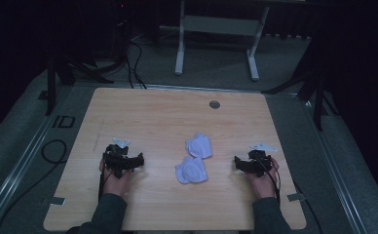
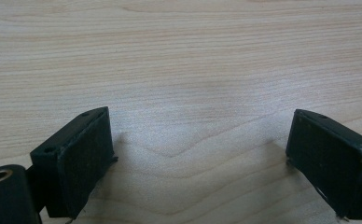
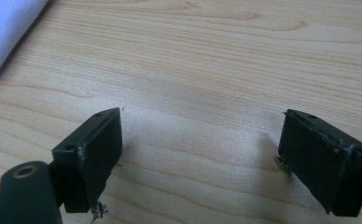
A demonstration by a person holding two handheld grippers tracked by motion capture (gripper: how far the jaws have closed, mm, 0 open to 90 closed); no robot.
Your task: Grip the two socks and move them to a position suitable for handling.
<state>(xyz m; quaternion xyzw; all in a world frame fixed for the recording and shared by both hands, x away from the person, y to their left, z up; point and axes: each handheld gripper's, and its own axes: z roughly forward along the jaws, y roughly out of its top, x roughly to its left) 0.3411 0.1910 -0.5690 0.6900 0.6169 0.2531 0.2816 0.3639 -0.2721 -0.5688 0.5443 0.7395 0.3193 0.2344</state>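
Observation:
Two crumpled white cloth pieces lie mid-table, one (image 1: 199,145) just behind the other (image 1: 192,170). At the table's left, a hand holds my left gripper (image 1: 123,160) low on the wood; its black jaws stand wide apart over bare wood (image 2: 200,140), nothing between them. On the right side my right gripper (image 1: 250,163) rests the same way, open and empty (image 3: 200,140). A corner of white cloth (image 3: 6,28) shows at the top left of the right gripper view, well away from the jaws.
The light wooden table (image 1: 143,112) has a grey round grommet (image 1: 215,104) near its far edge. Tape bits mark the near corners (image 1: 55,200). Beyond the table, cables (image 1: 136,68) and white frame legs (image 1: 179,53) stand on the dark floor.

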